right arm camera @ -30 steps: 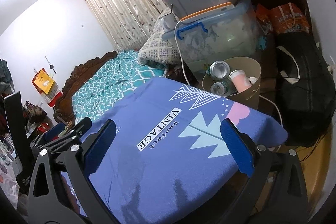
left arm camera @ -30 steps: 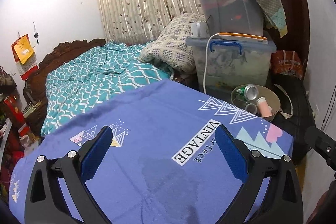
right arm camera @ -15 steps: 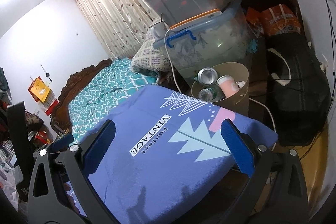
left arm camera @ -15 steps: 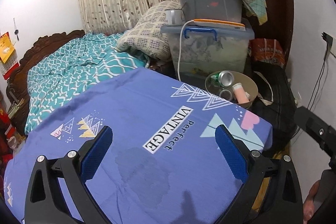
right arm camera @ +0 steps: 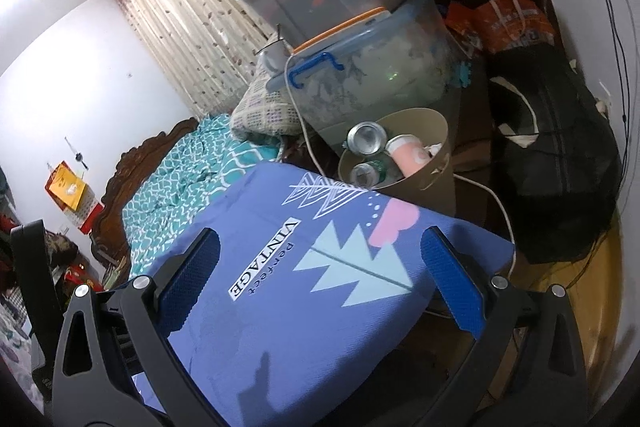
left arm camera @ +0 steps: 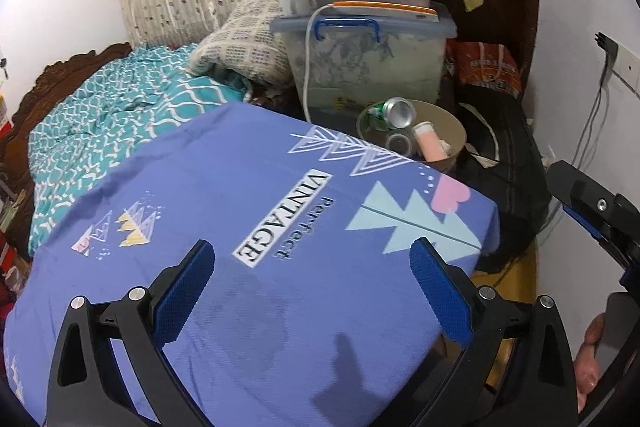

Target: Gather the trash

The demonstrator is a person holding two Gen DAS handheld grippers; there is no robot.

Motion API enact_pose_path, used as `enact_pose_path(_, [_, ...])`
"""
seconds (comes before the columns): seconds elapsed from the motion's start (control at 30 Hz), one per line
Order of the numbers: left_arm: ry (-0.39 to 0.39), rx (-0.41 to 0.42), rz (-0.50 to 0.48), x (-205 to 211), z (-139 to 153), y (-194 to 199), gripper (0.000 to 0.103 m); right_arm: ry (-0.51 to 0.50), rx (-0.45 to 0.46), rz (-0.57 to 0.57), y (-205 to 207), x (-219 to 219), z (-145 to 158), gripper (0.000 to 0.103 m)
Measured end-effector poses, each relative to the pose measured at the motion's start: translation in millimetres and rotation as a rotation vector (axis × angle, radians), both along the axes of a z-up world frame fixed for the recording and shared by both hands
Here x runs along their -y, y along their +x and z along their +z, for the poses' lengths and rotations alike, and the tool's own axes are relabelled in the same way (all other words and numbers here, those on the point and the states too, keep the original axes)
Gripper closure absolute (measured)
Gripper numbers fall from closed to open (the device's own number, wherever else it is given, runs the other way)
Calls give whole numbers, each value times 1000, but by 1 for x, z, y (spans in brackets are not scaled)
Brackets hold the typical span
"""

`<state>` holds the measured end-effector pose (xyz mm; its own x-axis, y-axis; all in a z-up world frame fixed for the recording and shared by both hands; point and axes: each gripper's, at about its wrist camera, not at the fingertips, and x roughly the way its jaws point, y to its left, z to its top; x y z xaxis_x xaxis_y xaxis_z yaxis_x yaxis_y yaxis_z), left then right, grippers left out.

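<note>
A beige round bin [left arm camera: 454,135] [right arm camera: 434,131] stands on the floor past the far corner of the blue cloth-covered table [left arm camera: 248,219] [right arm camera: 288,307]. Inside it lie silver drink cans [left arm camera: 398,112] [right arm camera: 366,138], a pink-and-white cup [left arm camera: 430,147] [right arm camera: 408,155] and crumpled white paper. My left gripper [left arm camera: 312,295] is open over the cloth with nothing between its blue pads. My right gripper [right arm camera: 320,279] is open too, empty, above the table's right part. The right gripper's body shows at the right edge of the left wrist view, with a hand on it.
Stacked clear storage boxes [left arm camera: 368,55] [right arm camera: 360,67] with a white cable stand behind the bin. A black bag [left arm camera: 504,163] [right arm camera: 556,163] and an orange bag [left arm camera: 484,67] sit to the right. A bed with teal bedding [left arm camera: 112,119] lies left, curtains behind.
Both wrist views have swung right and pulled back a little, so the bin and boxes sit nearer the middle. Both grippers stay open and empty.
</note>
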<state>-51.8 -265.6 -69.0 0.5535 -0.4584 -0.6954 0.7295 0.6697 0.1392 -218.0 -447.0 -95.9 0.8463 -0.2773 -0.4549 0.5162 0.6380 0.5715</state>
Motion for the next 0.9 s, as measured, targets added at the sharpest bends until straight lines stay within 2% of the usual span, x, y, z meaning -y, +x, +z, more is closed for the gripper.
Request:
enact_pose_path(0.1, [4,-13,-10,6,-2,-2,9,8,-3,-4,-2,5,-4,4])
enact_pose_path(0.3, [71,-71,-5,22,-19,0,9,30,-8,-8,-2,16,-16,4])
enact_pose_path(0.43, [100,-72,-9,30,-26,0,9,56,-12,-19,-4,25,-27,4])
enact_pose_path(0.5, [142,-77,-4,37,-33,-1,9,69,-15,-24,-6,30,-33,4])
enact_pose_path(0.63, [186,-46,-18,51,-42,-6,9,97,-21,-39,-9,41,-43,4])
enact_pose_path(0.9, [216,-53,-85,77,-51,-18,9,134,-17,-80,-20,61,-52,4])
